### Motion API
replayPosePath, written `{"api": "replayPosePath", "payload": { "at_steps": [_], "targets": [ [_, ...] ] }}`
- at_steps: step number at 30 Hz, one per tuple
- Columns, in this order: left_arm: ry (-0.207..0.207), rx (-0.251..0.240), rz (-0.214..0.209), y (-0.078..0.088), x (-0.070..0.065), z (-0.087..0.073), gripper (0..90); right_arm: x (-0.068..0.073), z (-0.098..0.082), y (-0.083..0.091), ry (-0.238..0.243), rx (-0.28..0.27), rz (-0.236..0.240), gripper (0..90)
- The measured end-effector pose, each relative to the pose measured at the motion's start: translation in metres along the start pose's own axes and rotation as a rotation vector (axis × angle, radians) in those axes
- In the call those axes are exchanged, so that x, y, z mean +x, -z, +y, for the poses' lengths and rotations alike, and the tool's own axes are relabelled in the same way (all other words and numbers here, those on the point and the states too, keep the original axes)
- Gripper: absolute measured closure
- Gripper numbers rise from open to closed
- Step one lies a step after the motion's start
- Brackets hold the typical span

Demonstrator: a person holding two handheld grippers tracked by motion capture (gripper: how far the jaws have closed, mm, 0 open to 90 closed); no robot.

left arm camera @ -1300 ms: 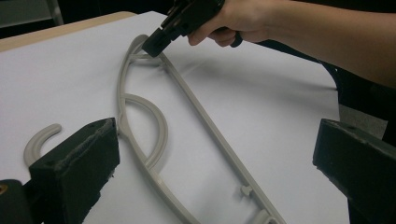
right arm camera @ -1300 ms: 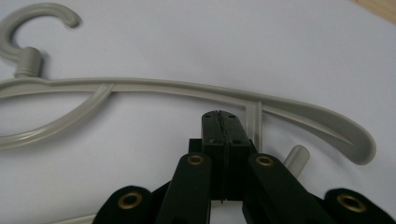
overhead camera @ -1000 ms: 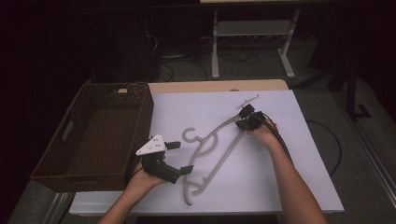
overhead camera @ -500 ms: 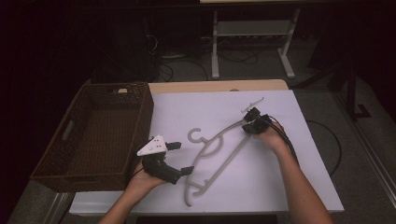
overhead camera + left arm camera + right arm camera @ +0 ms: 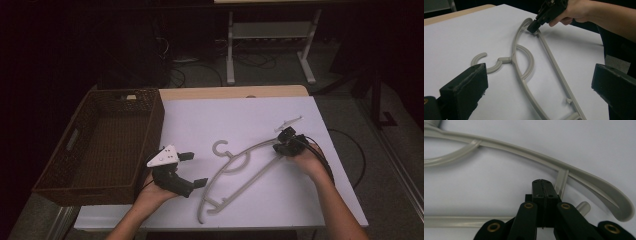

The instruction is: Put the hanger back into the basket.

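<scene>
Smooth grey plastic, faintly glossy: clothes hanger. Dark woven wicker, rough: basket at left of frame. Matt white paper-like sheet over pale wood: tabletop. Matt black jaws with brass-coloured rivets: right gripper.

One grey plastic hanger is lying on one white-covered worktop, and one brown wicker basket is sitting along its edge. Two hand-held grippers are working over it, the left gripper and the right gripper, with two hands holding them.
</scene>
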State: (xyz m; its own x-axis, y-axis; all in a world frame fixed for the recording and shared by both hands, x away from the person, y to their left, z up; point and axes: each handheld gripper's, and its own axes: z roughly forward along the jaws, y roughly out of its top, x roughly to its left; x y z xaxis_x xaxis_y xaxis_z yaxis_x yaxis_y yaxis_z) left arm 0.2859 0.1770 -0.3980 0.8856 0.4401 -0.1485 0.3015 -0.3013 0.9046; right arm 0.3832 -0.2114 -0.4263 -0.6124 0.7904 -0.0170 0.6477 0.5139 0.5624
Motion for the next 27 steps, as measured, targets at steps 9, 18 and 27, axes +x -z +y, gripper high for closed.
{"api": "replayPosePath", "payload": {
  "at_steps": [9, 18, 27],
  "targets": [
    [0.002, -0.002, -0.007, -0.002, -0.001, 0.001, 0.2, 0.052, 0.02, 0.007, 0.117, -0.1, 0.165, 89.4],
    [-0.001, -0.002, -0.006, -0.001, -0.001, 0.001, 0.2, 0.11, 0.036, -0.01, 0.26, -0.075, 0.282, 89.4],
    [-0.002, -0.005, -0.008, -0.001, -0.002, 0.001, 0.2, 0.141, 0.036, -0.025, 0.368, -0.033, 0.349, 89.4]
  ]
}}
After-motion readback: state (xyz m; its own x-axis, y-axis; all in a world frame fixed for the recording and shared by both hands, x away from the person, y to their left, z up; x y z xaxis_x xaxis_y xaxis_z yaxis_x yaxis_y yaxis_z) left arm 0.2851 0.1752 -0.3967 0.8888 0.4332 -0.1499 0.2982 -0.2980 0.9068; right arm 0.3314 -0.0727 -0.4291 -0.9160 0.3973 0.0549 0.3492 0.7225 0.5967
